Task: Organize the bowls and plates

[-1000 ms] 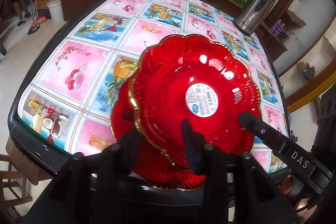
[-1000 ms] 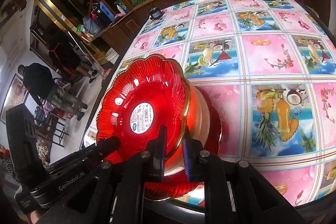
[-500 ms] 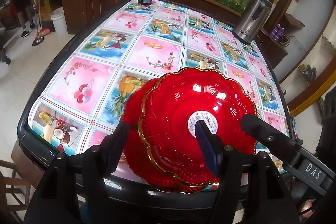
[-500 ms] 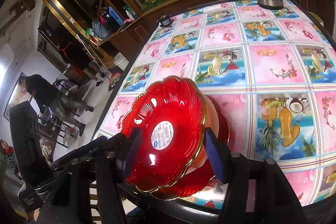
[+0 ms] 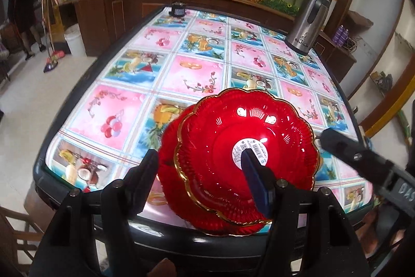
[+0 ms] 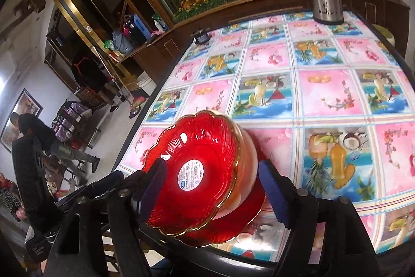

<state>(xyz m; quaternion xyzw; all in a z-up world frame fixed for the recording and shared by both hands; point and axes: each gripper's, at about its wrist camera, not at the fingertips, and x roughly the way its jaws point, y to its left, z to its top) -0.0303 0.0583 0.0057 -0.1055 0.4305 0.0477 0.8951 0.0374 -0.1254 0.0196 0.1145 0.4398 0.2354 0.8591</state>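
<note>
Worktop (image 5: 197,74) first: its fruit-print cloth is bare across the middle, with a steel flask (image 5: 307,22) at the far right corner and a small dark object (image 5: 178,10) at the far edge, so you have plenty of room to work away from the near edge. The stack sits right at that near edge, its lowest piece, a red plate (image 6: 233,227), overhanging the rim slightly in the right wrist view. On it stands what looks like a pale bowl (image 6: 247,173), and on top a gold-rimmed red dish (image 5: 246,160) rests tilted, not seated flat. Your left claw (image 5: 199,181) is spread wide and empty, its fingers to either side of the dish's near rim. Your right claw (image 6: 212,188) is likewise wide apart, holding nothing (its fingers flank the dish and the bowl).

To finish the step well, I judge you should draw both claws straight back and up without brushing the gold rim. A nudge could slide the tilted dish off, so check that it has settled, then push the stack inward.
</note>
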